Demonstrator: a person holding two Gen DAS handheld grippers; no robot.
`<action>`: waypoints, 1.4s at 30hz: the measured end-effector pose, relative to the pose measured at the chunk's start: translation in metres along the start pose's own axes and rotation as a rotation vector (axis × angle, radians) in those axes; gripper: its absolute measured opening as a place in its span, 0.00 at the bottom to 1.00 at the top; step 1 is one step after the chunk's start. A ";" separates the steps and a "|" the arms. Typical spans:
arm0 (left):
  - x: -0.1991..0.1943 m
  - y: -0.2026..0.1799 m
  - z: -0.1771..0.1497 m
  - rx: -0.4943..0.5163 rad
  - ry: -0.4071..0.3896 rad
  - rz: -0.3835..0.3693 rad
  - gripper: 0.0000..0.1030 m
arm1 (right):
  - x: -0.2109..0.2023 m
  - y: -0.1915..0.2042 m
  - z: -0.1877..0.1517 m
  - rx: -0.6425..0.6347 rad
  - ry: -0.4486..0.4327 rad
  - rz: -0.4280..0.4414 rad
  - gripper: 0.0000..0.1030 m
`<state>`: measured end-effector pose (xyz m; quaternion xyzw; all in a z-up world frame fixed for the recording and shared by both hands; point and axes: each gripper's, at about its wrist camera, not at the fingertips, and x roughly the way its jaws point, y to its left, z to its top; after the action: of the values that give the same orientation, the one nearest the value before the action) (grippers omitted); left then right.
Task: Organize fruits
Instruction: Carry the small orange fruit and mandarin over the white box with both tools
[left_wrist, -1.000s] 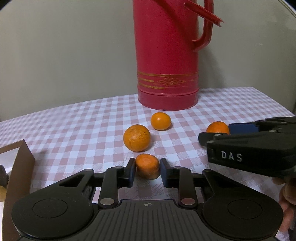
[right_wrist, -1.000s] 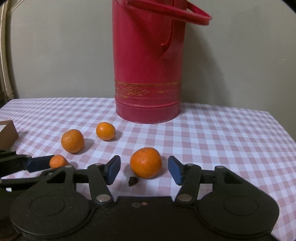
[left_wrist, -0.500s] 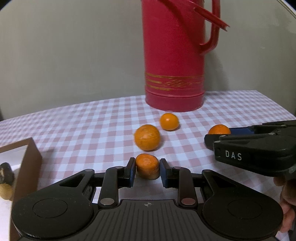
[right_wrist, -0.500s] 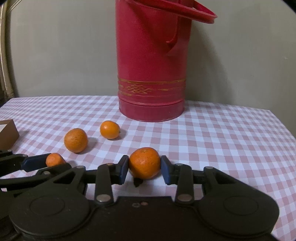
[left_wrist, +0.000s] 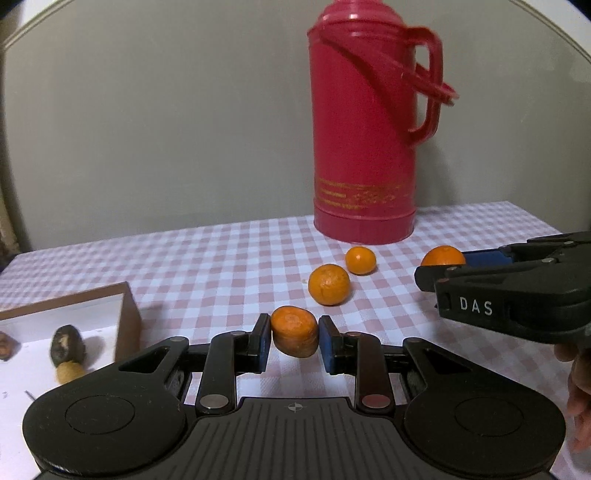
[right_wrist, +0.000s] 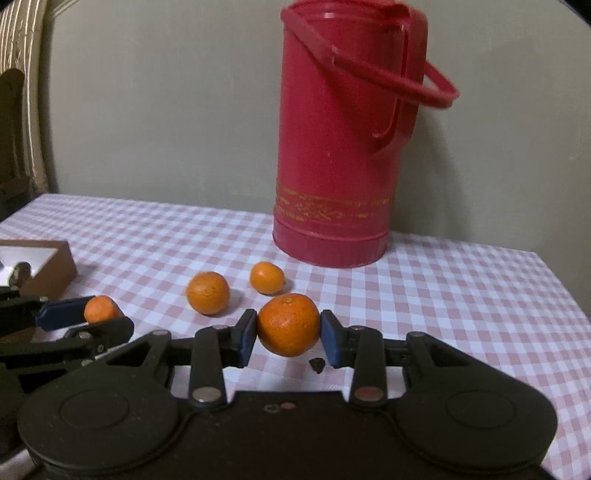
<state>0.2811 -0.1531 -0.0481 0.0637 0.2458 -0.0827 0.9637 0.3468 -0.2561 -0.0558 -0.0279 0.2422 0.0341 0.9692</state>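
Note:
My left gripper (left_wrist: 293, 341) is shut on a small flattened orange fruit (left_wrist: 294, 336) and holds it above the checked tablecloth. It also shows in the right wrist view (right_wrist: 100, 308). My right gripper (right_wrist: 288, 338) is shut on a larger round orange (right_wrist: 289, 329), lifted off the cloth; it shows in the left wrist view (left_wrist: 442, 255) too. Two more oranges lie on the cloth: a bigger one (left_wrist: 328, 284) (right_wrist: 207, 292) and a smaller one (left_wrist: 360, 260) (right_wrist: 266, 277) behind it.
A tall red thermos (left_wrist: 364, 147) (right_wrist: 340, 147) stands at the back near the wall. A brown-walled box (left_wrist: 127, 317) (right_wrist: 48, 266) at the left holds a dark item (left_wrist: 67, 350). A small dark crumb (right_wrist: 317, 364) lies on the cloth under the right gripper.
My right gripper closed on the round orange and lifted it. My left gripper, still holding the small fruit, rose and drew back towards the box.

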 end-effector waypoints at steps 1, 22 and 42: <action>-0.005 0.001 -0.001 -0.003 -0.005 -0.001 0.27 | -0.006 0.001 0.000 0.004 -0.006 0.001 0.28; -0.109 0.013 -0.034 0.006 -0.097 0.022 0.27 | -0.119 0.023 -0.033 0.002 -0.082 -0.008 0.28; -0.186 0.072 -0.066 -0.046 -0.145 0.123 0.27 | -0.184 0.092 -0.057 -0.082 -0.142 0.102 0.28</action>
<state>0.1030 -0.0480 -0.0096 0.0505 0.1727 -0.0222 0.9834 0.1513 -0.1786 -0.0226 -0.0525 0.1724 0.0952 0.9790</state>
